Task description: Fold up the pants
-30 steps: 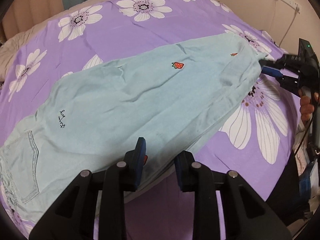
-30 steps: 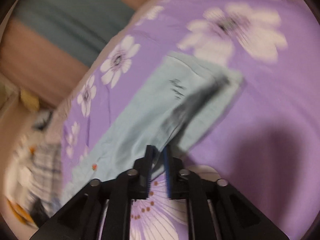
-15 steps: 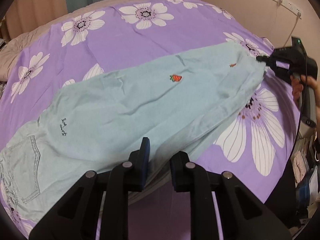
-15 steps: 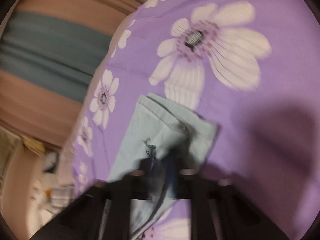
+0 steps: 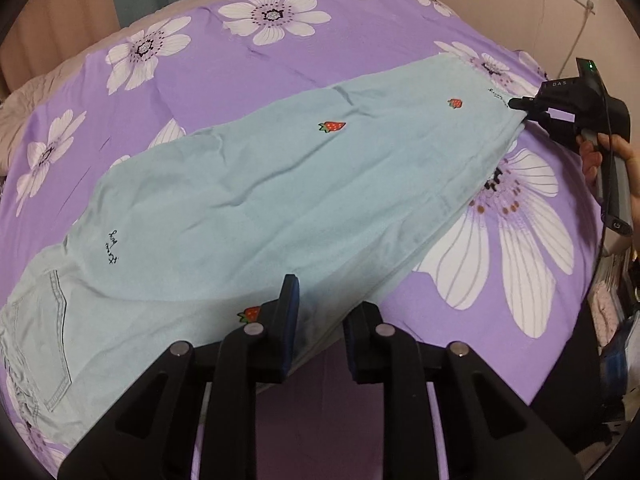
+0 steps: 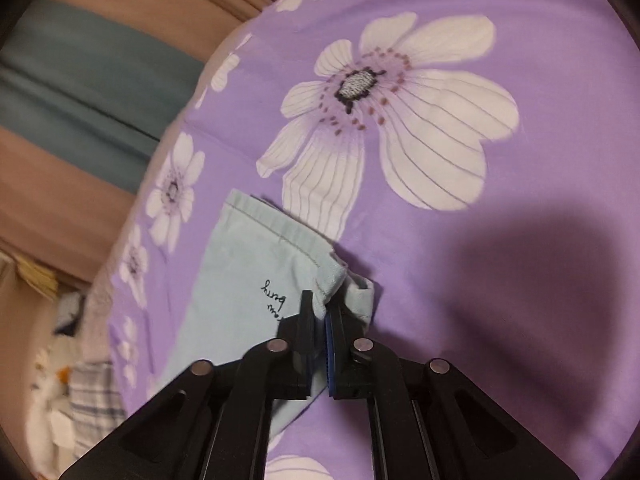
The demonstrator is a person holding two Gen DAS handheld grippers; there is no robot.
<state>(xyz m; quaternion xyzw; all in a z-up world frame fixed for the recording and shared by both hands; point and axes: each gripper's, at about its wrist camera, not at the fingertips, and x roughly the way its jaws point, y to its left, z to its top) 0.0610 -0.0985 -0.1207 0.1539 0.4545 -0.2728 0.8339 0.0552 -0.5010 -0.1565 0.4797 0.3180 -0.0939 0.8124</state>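
Bed [image 5: 224, 68] covered by purple sheet printed with large white flowers; lying straight across it, pale mint-green cotton pants [image 5: 280, 200] with small red strawberry motifs, waist and pocket lower left, leg cuffs [image 6: 280, 236] far right; fabric mostly flat.

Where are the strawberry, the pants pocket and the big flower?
strawberry [image 5: 332, 126]: left wrist view, middle of the red fruit.
pants pocket [image 5: 36, 344]: left wrist view, flat pocket panel.
big flower [image 6: 356, 84]: right wrist view, dark-rimmed centre.
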